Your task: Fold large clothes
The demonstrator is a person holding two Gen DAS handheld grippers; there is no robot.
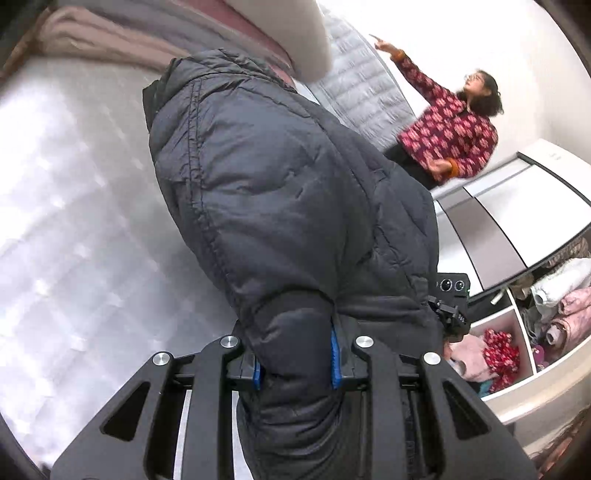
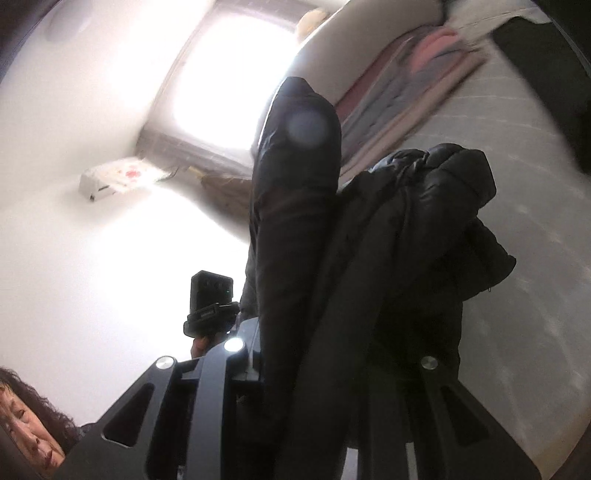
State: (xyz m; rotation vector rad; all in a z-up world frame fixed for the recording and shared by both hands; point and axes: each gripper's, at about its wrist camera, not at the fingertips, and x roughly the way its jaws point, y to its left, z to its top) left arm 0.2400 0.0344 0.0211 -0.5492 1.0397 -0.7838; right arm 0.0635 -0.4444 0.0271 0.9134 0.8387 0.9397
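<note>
A large dark padded jacket (image 1: 280,192) hangs in the air above a bed with a pale grey sheet (image 1: 66,192). My left gripper (image 1: 295,365) is shut on a thick fold of the jacket, and its blue pads (image 1: 335,360) press into the cloth. In the right wrist view the same jacket (image 2: 406,240) hangs in front of the camera. My right gripper (image 2: 310,369) is shut on another fold of it, and its fingers are mostly hidden by the cloth. The other gripper's camera unit (image 2: 210,295) shows to the left.
Folded blankets (image 1: 110,33) lie stacked at the bed's head. A person in a red patterned top (image 1: 450,129) stands by the bed, arm raised. An open wardrobe with clothes (image 1: 535,314) is at the right. A bright window (image 2: 232,74) and a wall unit (image 2: 118,177) are behind.
</note>
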